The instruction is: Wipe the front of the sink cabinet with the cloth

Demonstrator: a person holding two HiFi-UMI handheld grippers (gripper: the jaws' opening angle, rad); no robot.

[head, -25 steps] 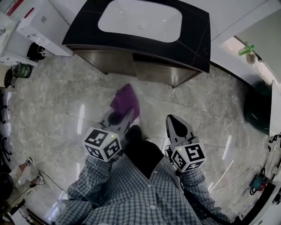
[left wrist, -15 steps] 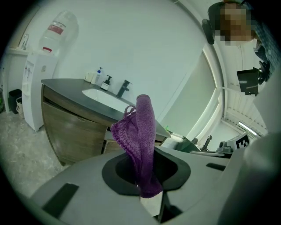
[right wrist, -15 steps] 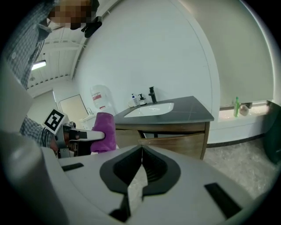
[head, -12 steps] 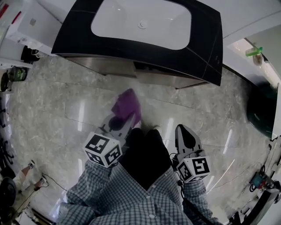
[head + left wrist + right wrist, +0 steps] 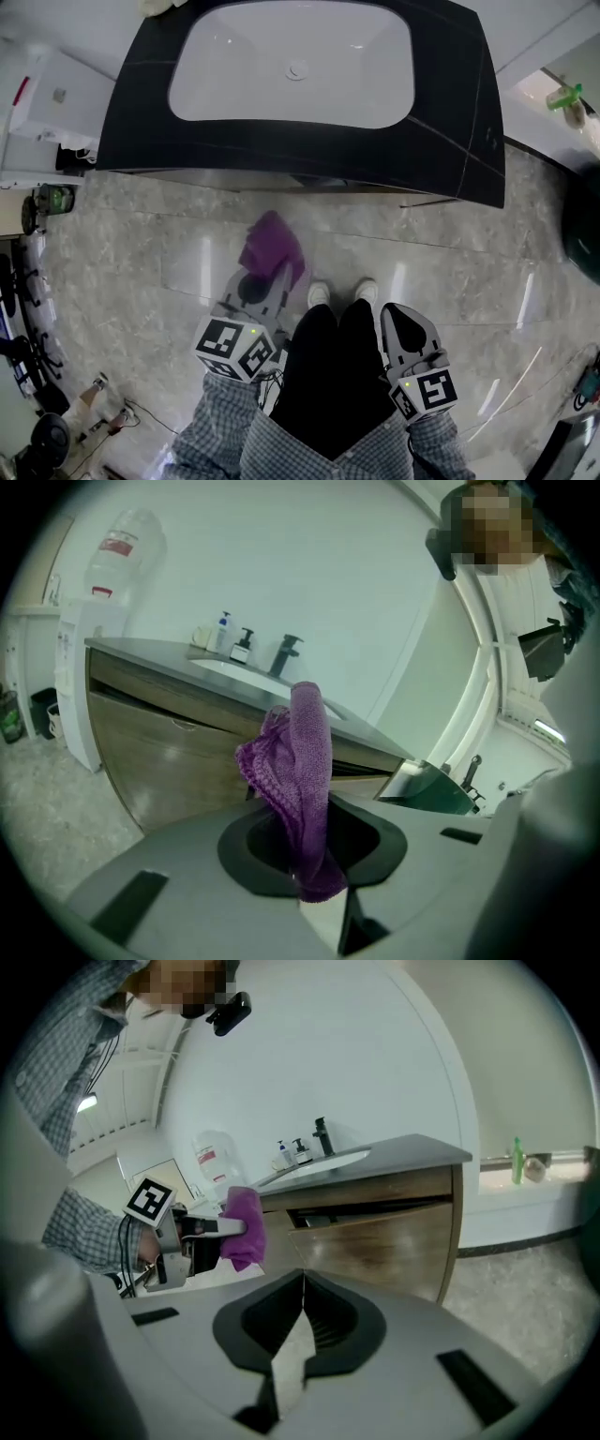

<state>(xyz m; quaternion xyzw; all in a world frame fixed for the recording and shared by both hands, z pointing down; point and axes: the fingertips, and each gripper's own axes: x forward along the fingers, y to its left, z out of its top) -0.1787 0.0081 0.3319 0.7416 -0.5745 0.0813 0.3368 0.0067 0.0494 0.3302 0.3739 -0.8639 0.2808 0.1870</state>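
The left gripper is clenching a purple cloth, a soft knitted rag that is bunching in loose folds and standing up out of the closed jaws. A checked sleeve is reaching forward and low beside the person's dark trousers, and the gripper is pointing at the sink cabinet. The cloth is sticking out past the jaw tips toward the far side, over the glossy grey marble floor, just short of the cabinet front and not touching it. That front is showing brown wood-grain panels with a dark horizontal gap between them. A black stone-like countertop is lying over it, holding a white rounded rectangular basin. The right gripper is hanging low at the person's right side, its grey jaws pressed together on nothing, well apart from the cloth. A slim green bottle is standing on a ledge at far right.
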